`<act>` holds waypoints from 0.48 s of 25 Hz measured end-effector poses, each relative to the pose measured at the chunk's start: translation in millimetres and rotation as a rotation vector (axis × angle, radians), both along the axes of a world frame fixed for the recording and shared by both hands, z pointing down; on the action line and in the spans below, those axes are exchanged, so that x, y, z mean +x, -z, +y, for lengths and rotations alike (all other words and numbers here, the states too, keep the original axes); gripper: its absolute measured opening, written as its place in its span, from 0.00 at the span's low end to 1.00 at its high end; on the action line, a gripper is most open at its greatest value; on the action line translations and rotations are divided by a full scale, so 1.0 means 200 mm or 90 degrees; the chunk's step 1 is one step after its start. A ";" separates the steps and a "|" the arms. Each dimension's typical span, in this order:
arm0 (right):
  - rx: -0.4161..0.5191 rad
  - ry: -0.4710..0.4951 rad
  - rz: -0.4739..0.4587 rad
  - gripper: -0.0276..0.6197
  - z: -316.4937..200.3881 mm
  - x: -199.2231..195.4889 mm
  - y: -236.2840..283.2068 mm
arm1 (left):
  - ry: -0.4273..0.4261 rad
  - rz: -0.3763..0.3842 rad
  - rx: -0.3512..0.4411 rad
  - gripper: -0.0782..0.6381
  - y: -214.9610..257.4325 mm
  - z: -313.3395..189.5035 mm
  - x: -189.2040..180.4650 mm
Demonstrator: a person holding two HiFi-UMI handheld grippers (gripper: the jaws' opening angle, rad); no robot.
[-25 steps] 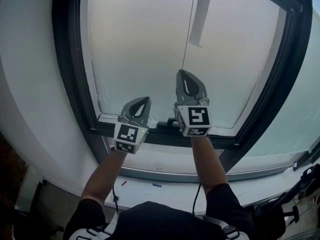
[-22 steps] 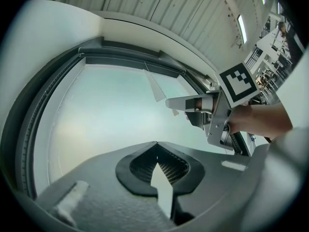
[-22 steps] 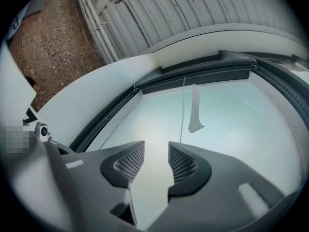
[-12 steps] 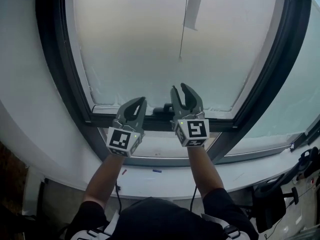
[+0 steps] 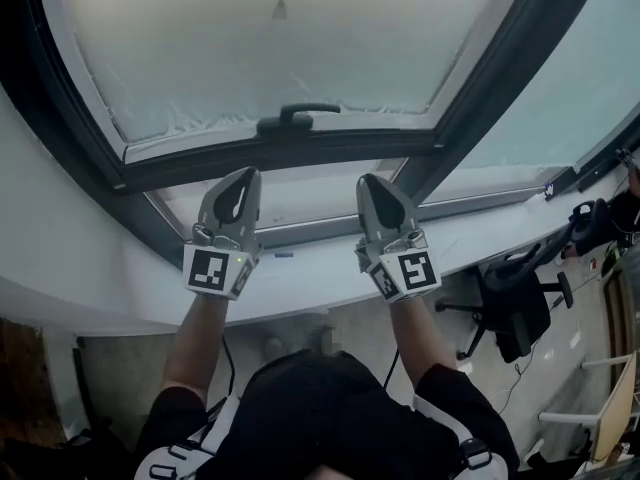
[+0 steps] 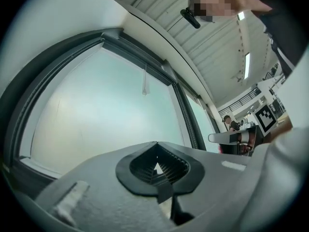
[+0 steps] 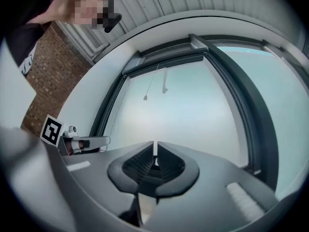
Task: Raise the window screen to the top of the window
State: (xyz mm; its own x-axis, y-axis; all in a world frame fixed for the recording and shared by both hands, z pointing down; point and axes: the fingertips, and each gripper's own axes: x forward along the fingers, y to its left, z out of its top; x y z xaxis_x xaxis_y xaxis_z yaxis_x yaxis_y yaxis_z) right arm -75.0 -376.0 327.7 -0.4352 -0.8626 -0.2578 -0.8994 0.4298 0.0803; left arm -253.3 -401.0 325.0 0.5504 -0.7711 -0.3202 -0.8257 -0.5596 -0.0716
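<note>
Nearest the wearer, the left tongs [image 5: 243, 178] are pressed together with nothing between them. At their 3 o'clock, well apart, the right tongs [image 5: 372, 184] are closing to a thin slit, also on nothing. Both are held over the white sill [image 5: 300, 268] and nothing is touched by either.

At 12 o'clock from the tongs the window screen's dark bottom bar [image 5: 200, 163] is found low in the window frame [image 5: 490, 88], with a small handle [image 5: 295, 116] at its middle. Only a strip of bare glass is left under it. The pale screen [image 5: 250, 48] is spread over the pane above the bar, so the raise is judged not yet done.

Several faults are judged possible from here:

- If the handle is approached with both tongs pressed together, it cannot be pinched. The bar would then only be nudged from below and could slide off the smooth tips.
- If the bar is lifted from one side of the handle alone, it may be tilted and jammed in the side tracks.
- If the tips are brought too far toward 12 o'clock, the screen itself may be pushed in or marked.

Farthest off, a thin pull cord [image 5: 281, 6] hangs in front of the screen. It could be snagged as the bar is carried up past it.
</note>
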 end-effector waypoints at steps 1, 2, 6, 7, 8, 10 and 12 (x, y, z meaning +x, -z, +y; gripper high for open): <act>-0.008 -0.010 -0.003 0.08 0.04 0.07 -0.04 | -0.001 0.001 -0.006 0.12 -0.03 0.03 0.01; -0.015 -0.019 -0.008 0.08 0.08 0.13 -0.06 | 0.000 0.003 -0.012 0.12 -0.06 0.06 0.02; -0.026 -0.023 -0.052 0.05 0.25 0.35 -0.14 | 0.002 0.020 -0.008 0.12 -0.10 0.21 0.08; -0.029 -0.016 -0.059 0.05 0.30 0.40 -0.17 | 0.004 0.022 -0.006 0.12 -0.10 0.25 0.10; -0.032 -0.008 -0.060 0.05 0.35 0.46 -0.20 | 0.010 0.020 -0.006 0.12 -0.11 0.29 0.12; -0.041 0.005 -0.050 0.05 0.43 0.57 -0.26 | 0.035 0.011 -0.011 0.12 -0.13 0.37 0.16; -0.054 0.013 -0.045 0.05 0.49 0.68 -0.31 | 0.062 0.007 -0.017 0.12 -0.14 0.44 0.20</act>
